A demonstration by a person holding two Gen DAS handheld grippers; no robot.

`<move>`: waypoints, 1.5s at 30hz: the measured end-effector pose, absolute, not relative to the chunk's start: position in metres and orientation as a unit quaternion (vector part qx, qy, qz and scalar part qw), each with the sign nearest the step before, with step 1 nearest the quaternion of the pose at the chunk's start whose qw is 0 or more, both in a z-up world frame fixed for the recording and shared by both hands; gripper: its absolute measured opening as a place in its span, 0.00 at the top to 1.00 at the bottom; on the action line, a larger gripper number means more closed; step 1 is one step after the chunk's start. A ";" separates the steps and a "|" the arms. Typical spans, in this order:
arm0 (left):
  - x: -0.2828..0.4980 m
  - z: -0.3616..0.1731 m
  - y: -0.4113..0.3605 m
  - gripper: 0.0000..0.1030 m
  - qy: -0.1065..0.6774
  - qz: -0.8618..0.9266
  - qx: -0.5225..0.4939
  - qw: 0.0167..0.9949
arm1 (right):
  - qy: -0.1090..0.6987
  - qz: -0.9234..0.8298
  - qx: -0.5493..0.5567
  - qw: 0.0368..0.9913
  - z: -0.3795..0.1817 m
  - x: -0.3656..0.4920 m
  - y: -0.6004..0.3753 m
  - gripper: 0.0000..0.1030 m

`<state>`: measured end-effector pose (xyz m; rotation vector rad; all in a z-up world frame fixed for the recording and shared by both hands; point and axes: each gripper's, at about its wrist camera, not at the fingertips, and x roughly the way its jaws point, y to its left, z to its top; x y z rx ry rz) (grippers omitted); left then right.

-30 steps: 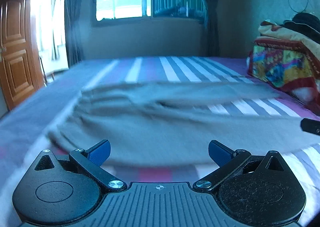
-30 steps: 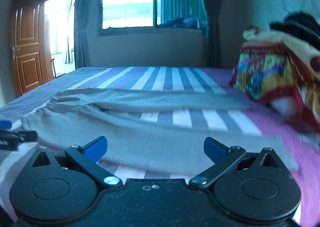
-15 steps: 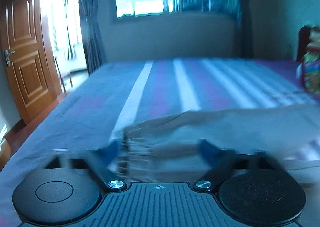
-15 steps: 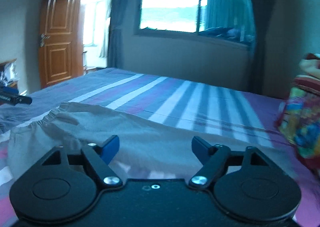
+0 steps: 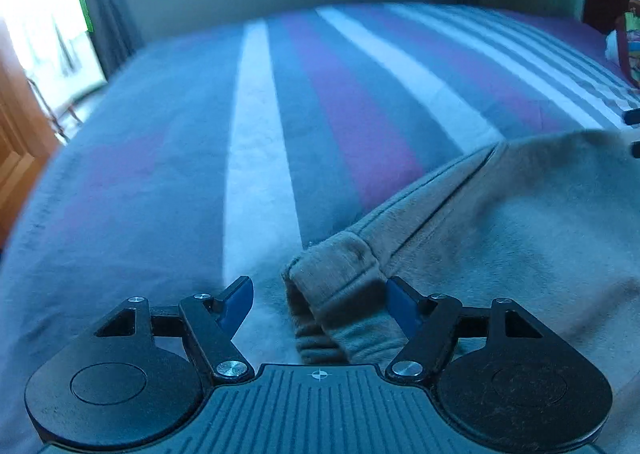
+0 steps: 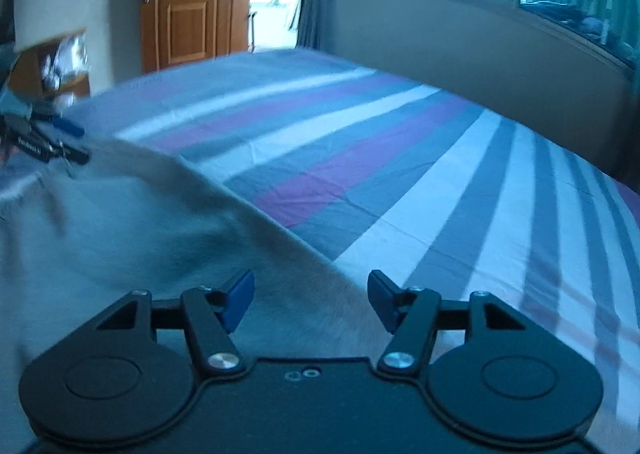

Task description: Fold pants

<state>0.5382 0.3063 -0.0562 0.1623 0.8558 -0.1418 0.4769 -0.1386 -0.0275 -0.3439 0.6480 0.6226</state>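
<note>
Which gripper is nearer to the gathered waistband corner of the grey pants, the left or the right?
Left. The left gripper has the waistband corner between its opening jaws. The right gripper, jaws closing, is over a plain edge of the pants, farther along.

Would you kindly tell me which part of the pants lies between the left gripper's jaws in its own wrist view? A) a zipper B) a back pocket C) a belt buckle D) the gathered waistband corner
D: the pants show their gathered waistband corner sitting between the blue pads of the left gripper.
</note>
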 end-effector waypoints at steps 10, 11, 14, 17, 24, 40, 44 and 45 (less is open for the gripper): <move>0.563 -0.081 0.306 0.78 0.419 -0.125 0.019 0.899 | 0.395 0.350 -0.161 0.834 -0.057 0.512 -0.149 0.80; 0.561 -0.082 0.303 0.80 0.418 -0.123 0.014 0.900 | 0.395 0.344 -0.160 0.837 -0.056 0.509 -0.151 0.86; 0.547 -0.076 0.299 0.83 0.391 -0.108 0.023 0.914 | 0.390 0.330 -0.163 0.844 -0.050 0.499 -0.156 0.95; 0.514 -0.053 0.310 0.83 0.343 -0.108 0.004 0.933 | 0.360 0.325 -0.172 0.858 -0.028 0.476 -0.159 0.96; 0.396 0.015 0.311 0.83 0.234 -0.161 0.046 0.958 | 0.241 0.335 -0.219 0.884 0.043 0.359 -0.186 0.96; 0.205 -0.054 0.300 0.64 0.329 -0.084 0.089 0.936 | 0.306 0.278 -0.155 0.897 -0.032 0.145 -0.210 0.80; 0.175 -0.044 0.329 0.55 0.319 -0.029 -0.038 0.947 | 0.322 0.245 -0.010 0.914 -0.017 0.134 -0.247 0.71; 0.169 -0.042 0.337 0.51 0.309 -0.031 -0.095 0.946 | 0.326 0.237 0.024 0.915 -0.015 0.134 -0.250 0.64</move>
